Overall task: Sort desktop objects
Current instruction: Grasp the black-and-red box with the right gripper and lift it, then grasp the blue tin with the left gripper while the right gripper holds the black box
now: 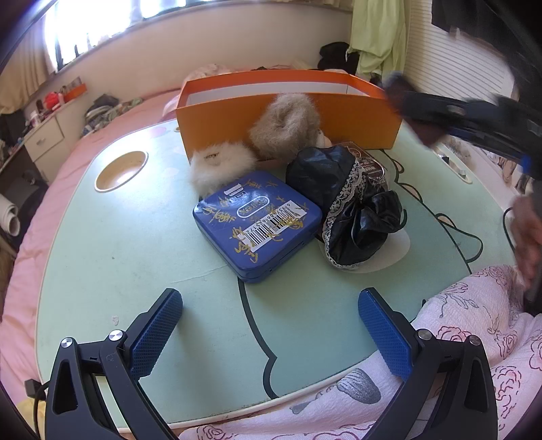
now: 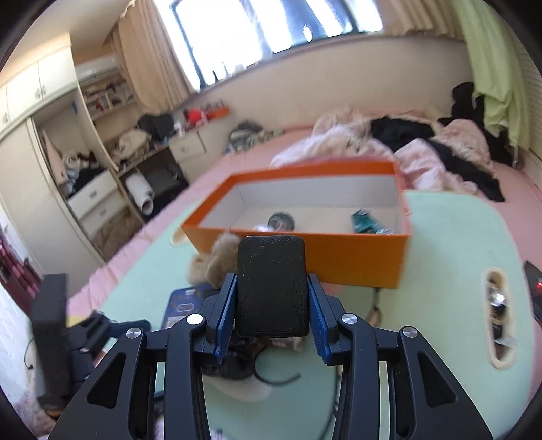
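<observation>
- Sorting partly done: orange box [image 2: 305, 260] at the far side of the desk [image 1: 118, 243] already holding a small round item [image 2: 283, 221] and a teal item [image 2: 367, 223]; hard to say what either is, the view being blurred.
- In hand now: right gripper [image 2: 272, 298] clamped on a black padded rectangular case [image 2: 271, 287], pads pressing both its sides, raised above the desk and facing the box.
- Left gripper [image 1: 271, 325] spread wide, nothing between its pads, low over the near edge of the desk.
- Still out on the desk: blue tin [image 1: 257, 223] with a barcode label, near the middle; black lace-trimmed bundle [image 1: 349, 210] touching its right side; white fluffy scrunchie [image 1: 220, 169] and tan fluffy piece [image 1: 284, 128] leaning against the box's front wall.
- Judged roughly at the halfway mark or earlier, with four things left plus the one carried.
- Surface: pale green lap desk with a cartoon outline and a round cup recess [image 1: 122, 171], set on a bed with pink bedding [image 1: 30, 237].
- Room: bedroom, bright window [image 2: 264, 30], beige curtain, open wardrobe shelves at left, heaped clothes beyond the box.
</observation>
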